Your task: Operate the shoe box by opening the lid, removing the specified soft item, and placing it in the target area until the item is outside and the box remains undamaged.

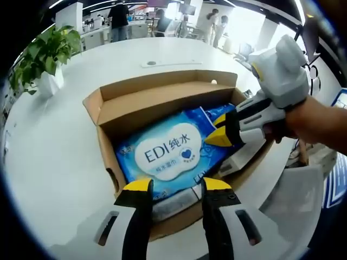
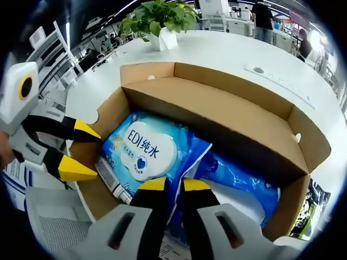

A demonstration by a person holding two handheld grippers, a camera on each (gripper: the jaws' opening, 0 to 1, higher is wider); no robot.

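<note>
Left tool (image 1: pixel 177 185) jaws apart over the box edge at 6 o'clock, blue wipes pack (image 1: pixel 168 151) lying inside the open shoe box (image 1: pixel 157 97), right tool (image 2: pixel 169 185) nearly closed on the pack, white table (image 1: pixel 49 157), plant (image 1: pixel 46 54) at 10 o'clock.

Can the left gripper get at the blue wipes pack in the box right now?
Probably yes: the lid stands open, and the left gripper sits open at the box's near wall, right over the wipes pack.

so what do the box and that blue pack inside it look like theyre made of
The shoe box looks like plain brown cardboard: matte, with raw cut edges and folded flaps. The blue pack seems to be soft plastic film, glossy and printed, since it creases and catches highlights. The white table has a smooth, slightly shiny surface, possibly laminate; the pictures leave that open.
</note>
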